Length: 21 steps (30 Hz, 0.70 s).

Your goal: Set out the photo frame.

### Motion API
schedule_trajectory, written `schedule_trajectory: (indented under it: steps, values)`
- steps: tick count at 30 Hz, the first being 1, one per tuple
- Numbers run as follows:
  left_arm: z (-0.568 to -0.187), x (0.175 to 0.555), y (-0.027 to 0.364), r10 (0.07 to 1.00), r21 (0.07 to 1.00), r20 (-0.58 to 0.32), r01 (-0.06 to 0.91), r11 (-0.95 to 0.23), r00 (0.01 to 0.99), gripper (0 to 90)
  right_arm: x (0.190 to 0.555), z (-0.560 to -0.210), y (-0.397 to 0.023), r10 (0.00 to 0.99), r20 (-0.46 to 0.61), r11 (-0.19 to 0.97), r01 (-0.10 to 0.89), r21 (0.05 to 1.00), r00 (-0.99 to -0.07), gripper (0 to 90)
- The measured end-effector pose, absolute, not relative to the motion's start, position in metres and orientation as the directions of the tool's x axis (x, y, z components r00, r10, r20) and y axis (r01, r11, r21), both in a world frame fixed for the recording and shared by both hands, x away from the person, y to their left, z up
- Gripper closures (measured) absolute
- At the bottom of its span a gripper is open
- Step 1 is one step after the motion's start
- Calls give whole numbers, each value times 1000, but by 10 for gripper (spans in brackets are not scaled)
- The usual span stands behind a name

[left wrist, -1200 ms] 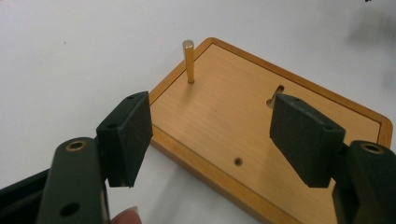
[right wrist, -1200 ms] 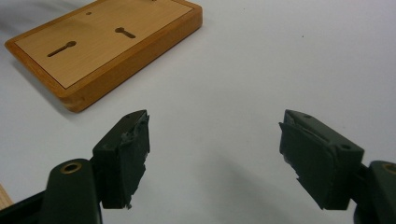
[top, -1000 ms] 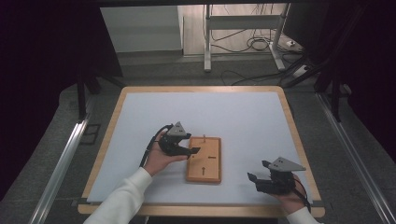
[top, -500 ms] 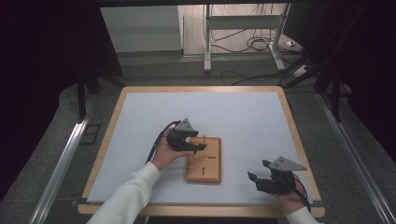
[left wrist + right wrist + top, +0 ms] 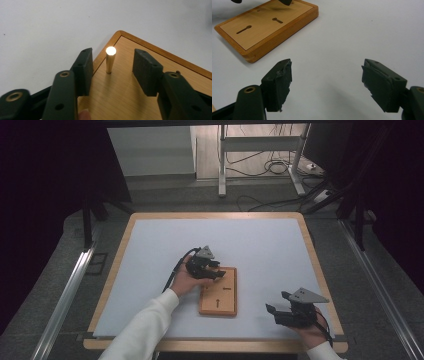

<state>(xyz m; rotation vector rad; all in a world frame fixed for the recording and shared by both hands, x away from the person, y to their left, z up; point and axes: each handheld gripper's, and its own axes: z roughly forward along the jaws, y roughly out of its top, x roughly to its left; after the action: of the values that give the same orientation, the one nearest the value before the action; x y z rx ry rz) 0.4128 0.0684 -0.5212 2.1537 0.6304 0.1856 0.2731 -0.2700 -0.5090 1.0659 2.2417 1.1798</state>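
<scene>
My left claw (image 5: 216, 272) hung over the far left corner of the flat rectangular wooden board (image 5: 220, 300), which lay on the white desk (image 5: 260, 245) a little toward the near edge, about midway between the left and right edges. A small upright brass-coloured metal peg (image 5: 110, 60) stood in the board close to that corner, and it sat between my left claw's two black pads (image 5: 146, 71) with a gap on either side, so nothing was gripped. Those jaws had just been closing in around the peg and stood about half open. My right claw (image 5: 280, 312) rested near the desk's near right corner, well apart from the board, its jaws spread wide with only bare white desk between them. Two dark keyhole-shaped slots (image 5: 277, 20) showed in the board's top.
</scene>
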Motion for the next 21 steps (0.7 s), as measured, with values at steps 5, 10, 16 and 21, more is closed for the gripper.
schedule_trajectory:
  steps: [5, 10, 16, 21]
  values:
    - [-521, 413, 67, 492, 787, -82, 359, -501, 867, 634, 274, -510, -269, 770, 5, 364, 445, 818, -638, 246]
    - [-522, 413, 65, 502, 785, -79, 364, -501, 861, 771, 274, -511, -267, 768, 3, 371, 449, 813, -640, 245]
    - [-522, 418, 69, 507, 779, -127, 402, -480, 852, 837, 274, -511, -266, 765, 3, 374, 448, 812, -644, 246]
    - [-520, 422, 68, 499, 760, -148, 422, -495, 854, 838, 272, -510, -262, 742, -7, 384, 416, 825, -670, 241]
